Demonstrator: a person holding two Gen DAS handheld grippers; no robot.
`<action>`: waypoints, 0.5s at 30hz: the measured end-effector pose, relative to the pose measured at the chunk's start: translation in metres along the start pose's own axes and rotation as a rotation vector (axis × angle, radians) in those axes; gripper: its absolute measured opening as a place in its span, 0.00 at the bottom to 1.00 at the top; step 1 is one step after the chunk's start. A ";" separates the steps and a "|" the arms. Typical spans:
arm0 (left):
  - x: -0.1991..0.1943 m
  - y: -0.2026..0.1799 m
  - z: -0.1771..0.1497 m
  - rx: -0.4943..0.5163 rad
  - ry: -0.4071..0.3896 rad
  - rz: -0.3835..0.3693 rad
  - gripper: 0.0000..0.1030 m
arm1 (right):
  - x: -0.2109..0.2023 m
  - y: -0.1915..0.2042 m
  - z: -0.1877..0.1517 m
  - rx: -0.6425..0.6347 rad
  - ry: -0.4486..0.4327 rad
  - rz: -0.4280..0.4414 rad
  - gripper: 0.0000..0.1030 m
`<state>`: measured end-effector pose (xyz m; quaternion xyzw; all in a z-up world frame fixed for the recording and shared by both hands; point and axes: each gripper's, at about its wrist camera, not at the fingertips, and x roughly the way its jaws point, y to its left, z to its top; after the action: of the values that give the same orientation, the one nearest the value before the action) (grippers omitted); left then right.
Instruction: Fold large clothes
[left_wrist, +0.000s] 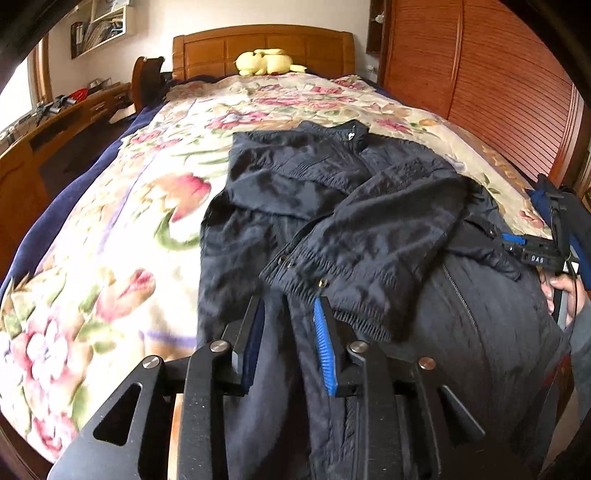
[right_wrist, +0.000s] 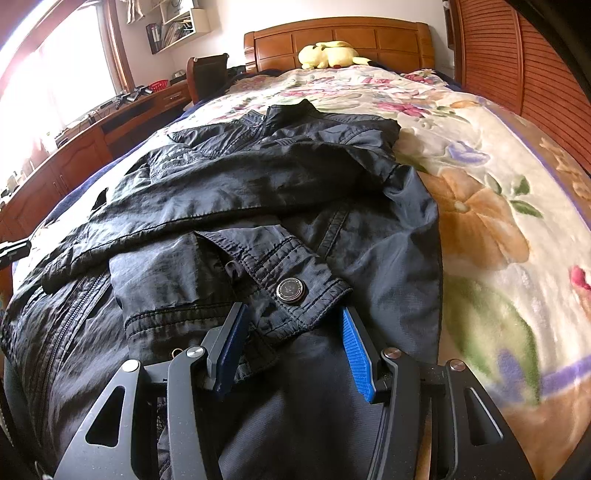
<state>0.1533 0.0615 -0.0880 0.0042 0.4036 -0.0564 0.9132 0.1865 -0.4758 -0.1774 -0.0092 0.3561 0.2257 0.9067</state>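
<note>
A dark navy jacket (left_wrist: 332, 206) lies face up on the bed, collar toward the headboard. One sleeve (left_wrist: 388, 229) is folded across its chest, its ribbed cuff ending just ahead of my left gripper (left_wrist: 290, 302). That gripper's jaws stand a little apart over the jacket's lower front, with the pads not pressing on the cloth. In the right wrist view the jacket (right_wrist: 258, 184) fills the middle. My right gripper (right_wrist: 291, 314) stands open over a cuff tab with a metal snap button (right_wrist: 290, 290). The right gripper (left_wrist: 517, 249), held by a hand, also shows at the jacket's right edge.
A floral blanket (left_wrist: 110, 258) covers the bed, with bare stretches left and right of the jacket. A yellow plush toy (left_wrist: 266, 61) lies by the wooden headboard (left_wrist: 258, 40). A slatted wooden wardrobe (left_wrist: 498, 92) stands at the right and a desk (left_wrist: 55, 122) at the left.
</note>
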 end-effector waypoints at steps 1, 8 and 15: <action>-0.002 0.001 -0.003 -0.006 0.005 0.007 0.28 | -0.002 -0.001 0.002 0.005 0.003 -0.005 0.51; -0.010 0.006 -0.013 0.002 -0.002 0.004 0.32 | -0.020 -0.010 0.034 -0.030 -0.060 -0.106 0.51; -0.006 0.017 -0.015 -0.029 -0.024 -0.031 0.33 | 0.041 -0.027 0.088 -0.102 0.056 -0.269 0.44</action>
<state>0.1398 0.0801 -0.0944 -0.0162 0.3934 -0.0648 0.9169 0.2807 -0.4675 -0.1425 -0.1089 0.3649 0.1197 0.9169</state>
